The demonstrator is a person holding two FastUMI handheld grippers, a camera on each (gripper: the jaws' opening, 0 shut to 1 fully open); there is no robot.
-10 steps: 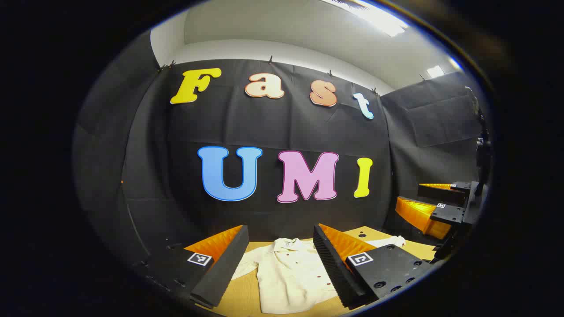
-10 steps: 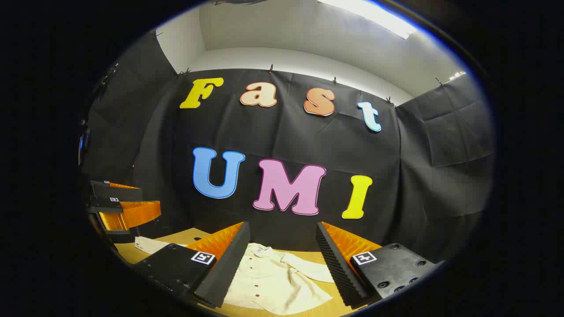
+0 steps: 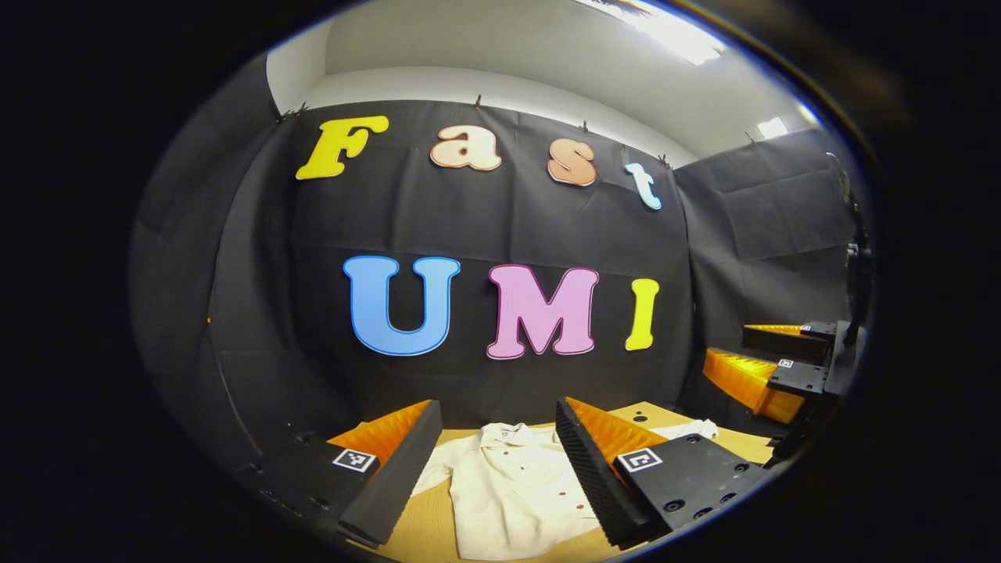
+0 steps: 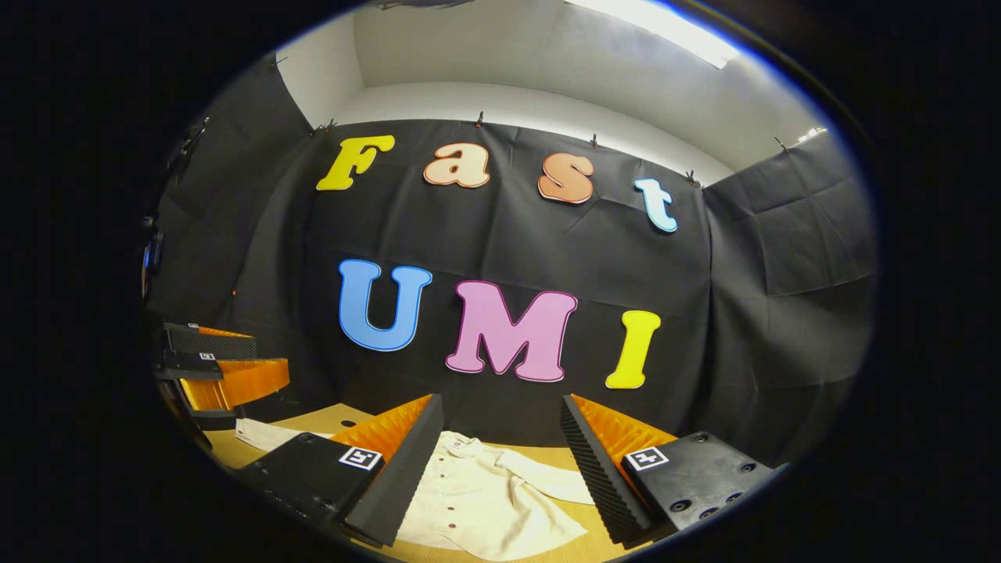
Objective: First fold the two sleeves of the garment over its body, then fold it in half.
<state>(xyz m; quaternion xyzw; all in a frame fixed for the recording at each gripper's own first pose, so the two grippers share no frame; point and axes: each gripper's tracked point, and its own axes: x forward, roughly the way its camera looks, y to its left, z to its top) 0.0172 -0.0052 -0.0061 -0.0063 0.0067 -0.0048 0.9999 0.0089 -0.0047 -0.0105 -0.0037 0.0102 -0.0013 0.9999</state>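
- Both views have dipped slightly since half a second ago; the shirt lies as it did
- Left tool and right tool hover above it, jaws spread, gripping nothing
- Cream shirt lies on the bench, one sleeve crossing its body, the other sleeve stretched out sideways
- Risk: pinching two layers could drag the body askew
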